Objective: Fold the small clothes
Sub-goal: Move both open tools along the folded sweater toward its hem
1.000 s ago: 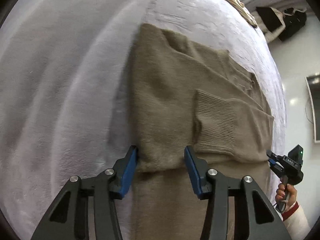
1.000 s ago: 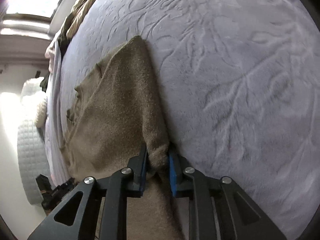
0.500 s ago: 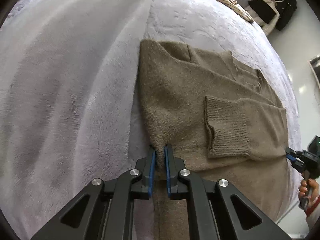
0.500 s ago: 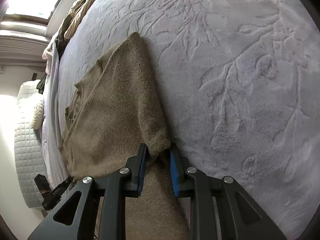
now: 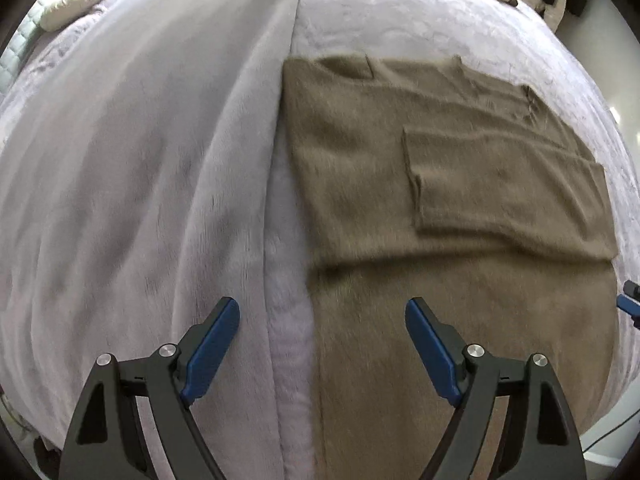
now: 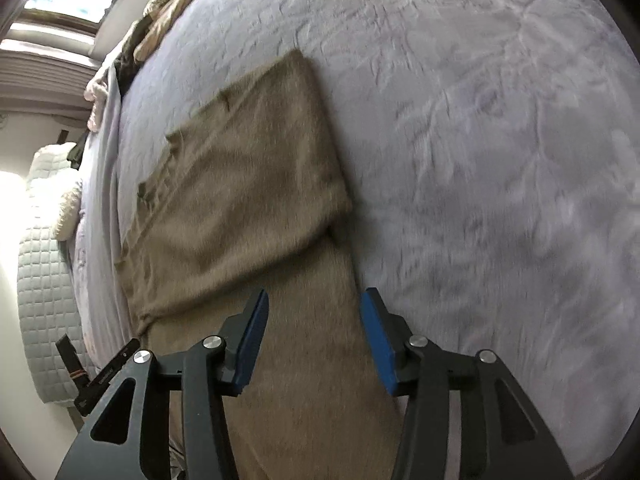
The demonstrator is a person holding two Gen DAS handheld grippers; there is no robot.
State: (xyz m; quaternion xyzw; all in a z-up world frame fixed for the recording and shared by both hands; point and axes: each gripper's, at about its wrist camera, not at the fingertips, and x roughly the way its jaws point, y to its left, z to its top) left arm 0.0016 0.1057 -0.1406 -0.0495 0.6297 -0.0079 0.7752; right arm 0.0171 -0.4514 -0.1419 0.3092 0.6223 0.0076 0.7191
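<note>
An olive-brown knit sweater (image 5: 440,184) lies flat on the pale lilac bedspread (image 5: 140,160), its upper half folded down over the lower part, a ribbed sleeve cuff (image 5: 416,184) resting on top. My left gripper (image 5: 322,344) hovers above the sweater's left edge, jaws opening wide, nothing pressed between the blue pads. In the right wrist view the same sweater (image 6: 248,184) shows its folded edge. My right gripper (image 6: 314,340) hangs above the sweater's right edge, jaws opening, cloth below them but not pinched.
A pile of other clothes (image 6: 172,12) lies at the bed's far edge, and a quilted cushion (image 6: 44,280) stands at the left. The bedspread has a raised fold (image 5: 280,240) running beside the sweater. The right gripper's tip (image 5: 632,304) shows at the left view's right edge.
Both grippers held the folded edge of the sweater pinched half a second ago; both have let go, spread their jaws and lifted back. The fold now lies flat on the lower part.
</note>
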